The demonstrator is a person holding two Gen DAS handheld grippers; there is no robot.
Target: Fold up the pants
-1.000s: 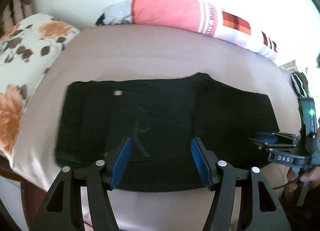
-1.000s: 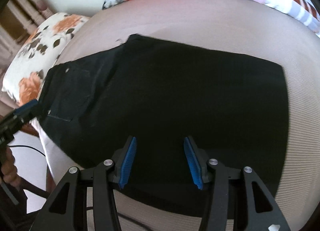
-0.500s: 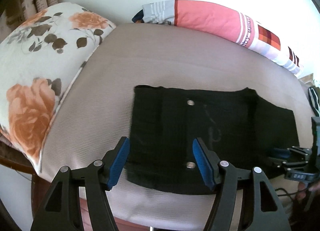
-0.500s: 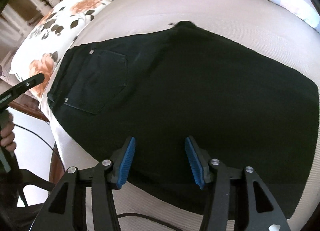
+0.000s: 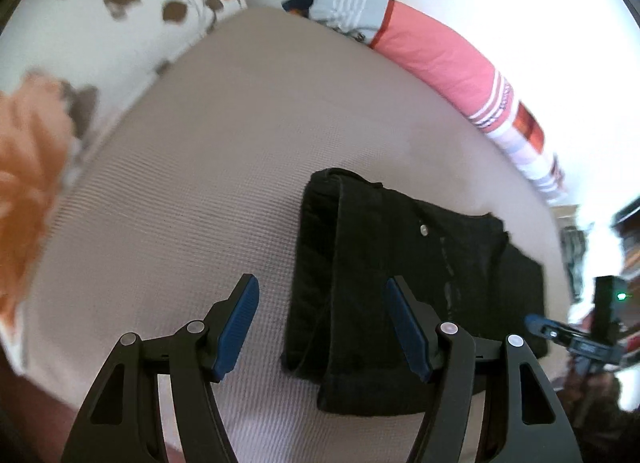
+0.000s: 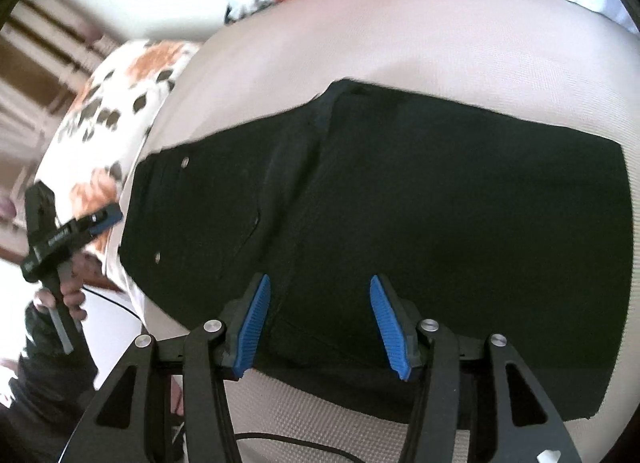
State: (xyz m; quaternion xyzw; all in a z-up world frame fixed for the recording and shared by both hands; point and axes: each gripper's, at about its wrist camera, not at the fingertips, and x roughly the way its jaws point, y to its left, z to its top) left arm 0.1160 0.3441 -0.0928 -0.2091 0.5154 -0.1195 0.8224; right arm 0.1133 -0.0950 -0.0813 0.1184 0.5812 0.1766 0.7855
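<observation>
Black pants [image 5: 400, 275] lie folded flat on a beige bed cover [image 5: 208, 183], waistband end at the left with metal rivets showing. My left gripper [image 5: 322, 303] hovers open over the waistband edge, one blue pad over the bare cover, the other over the cloth, nothing between them. In the right wrist view the pants [image 6: 400, 203] fill the middle, and my right gripper [image 6: 318, 317] is open above their near edge, holding nothing. The left gripper [image 6: 102, 219] shows at the left there, held by a hand [image 6: 68, 295]. The right gripper [image 5: 540, 329] is blurred at the far right of the left wrist view.
A floral pillow [image 5: 48, 111] lies at the left end of the bed. A pink striped pillow [image 5: 436, 59] lies along the far side against a white wall. A black cable [image 6: 280, 437] runs under the bed's near edge.
My left gripper has swung left along the pants, from their middle to the waistband end, and rolled. The right gripper has shifted only slightly over the near edge.
</observation>
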